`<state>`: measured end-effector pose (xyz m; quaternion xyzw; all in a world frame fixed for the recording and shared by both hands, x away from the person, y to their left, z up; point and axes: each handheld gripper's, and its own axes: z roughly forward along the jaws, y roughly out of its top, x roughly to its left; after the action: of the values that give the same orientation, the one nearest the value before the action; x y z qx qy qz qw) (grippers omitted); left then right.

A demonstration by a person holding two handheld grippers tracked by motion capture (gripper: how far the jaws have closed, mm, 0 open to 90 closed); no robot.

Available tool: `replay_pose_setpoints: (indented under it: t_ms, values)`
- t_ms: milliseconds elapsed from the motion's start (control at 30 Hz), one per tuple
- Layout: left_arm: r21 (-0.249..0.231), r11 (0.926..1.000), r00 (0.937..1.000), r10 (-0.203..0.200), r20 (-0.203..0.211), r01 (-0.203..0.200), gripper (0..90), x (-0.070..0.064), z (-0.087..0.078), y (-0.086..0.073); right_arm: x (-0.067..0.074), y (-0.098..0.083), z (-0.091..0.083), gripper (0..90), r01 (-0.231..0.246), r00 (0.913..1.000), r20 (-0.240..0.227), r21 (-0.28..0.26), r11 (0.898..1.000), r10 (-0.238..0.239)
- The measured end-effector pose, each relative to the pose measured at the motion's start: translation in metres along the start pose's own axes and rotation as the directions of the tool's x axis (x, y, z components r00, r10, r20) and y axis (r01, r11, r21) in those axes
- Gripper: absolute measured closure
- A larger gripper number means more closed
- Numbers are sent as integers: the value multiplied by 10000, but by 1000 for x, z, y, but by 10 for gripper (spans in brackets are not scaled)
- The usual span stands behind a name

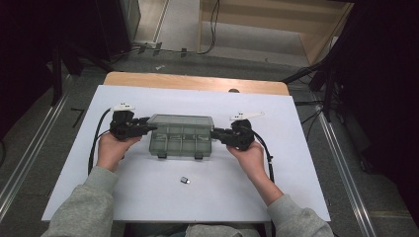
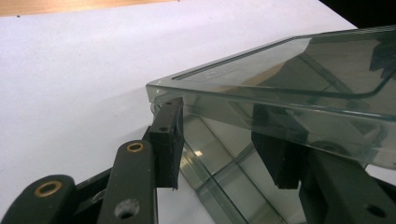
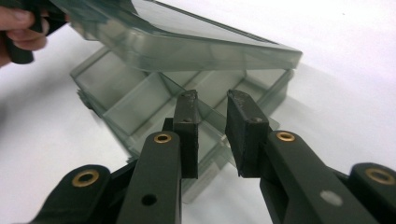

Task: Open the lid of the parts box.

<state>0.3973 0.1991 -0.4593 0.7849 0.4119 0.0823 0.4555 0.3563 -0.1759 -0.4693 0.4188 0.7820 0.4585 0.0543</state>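
Box lid lifted at mid-table

Before me a white table (image 1: pixel 148 197) with a small clip (image 1: pixel 185 180) near its front edge, grey floor beyond; the smoky clear box (image 1: pixel 181 136) sits mid-table, lid raised. My left gripper (image 2: pixel 224 144) clenches the lid's left edge; my right gripper (image 3: pixel 212 135) hangs released at the box's right end.

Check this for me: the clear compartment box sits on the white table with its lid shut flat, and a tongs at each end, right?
Not quite: the lid is lifted, not shut flat. The right gripper view shows it raised above the compartment box.
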Motion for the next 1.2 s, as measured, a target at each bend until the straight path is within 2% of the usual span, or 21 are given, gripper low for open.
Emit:
replay_pose_setpoints:
  t_ms: [133, 200, 267, 367, 400, 500, 600, 700, 867, 1200]
  values:
    - [49, 10000, 10000, 41, -63, -40, 536, -1, 0, 0, -3, -1, 2, 605, 34, 9993, 363, -141, 9999, -29]
    - [83, 10000, 10000, 49, -74, -49, 536, -1, 0, 0, -3, 0, 3, 599, 42, 9992, 393, -196, 9998, -34]
    - [137, 9999, 10000, 51, -53, -50, 535, -1, 0, 0, -3, 1, 5, 537, 127, 9985, 535, -374, 9992, -107]
    - [131, 9999, 10000, 33, -56, -32, 534, -1, 0, 0, -3, 2, 8, 511, 127, 9991, 405, -578, 9983, -104]
    - [153, 9999, 10000, 6, -53, -5, 527, 0, 0, 0, -1, 3, 11, 499, 256, 9983, 538, -600, 9979, -224]
    - [145, 9999, 10000, 4, -80, -3, 527, -1, -1, 0, 1, 6, 15, 487, 444, 9965, 737, -548, 9975, -403]
    - [145, 9999, 10000, -33, -80, 34, 526, -1, -1, 1, 2, 10, 16, 486, 403, 9967, 727, -654, 9970, -355]
    - [41, 9995, 9995, -302, -6, 302, 520, 0, -2, 3, 2, 13, 15, 489, 468, 9961, 785, -770, 9959, -407]
    - [-114, 9999, 9997, -79, -246, 76, 520, -2, -2, 6, 3, 19, 14, 503, 553, 9948, 905, -901, 9944, -471]
    - [-312, 9995, 9994, -70, -350, 59, 520, -1, -2, 11, 3, 27, 12, 529, 484, 9938, 1047, -978, 9940, -381]
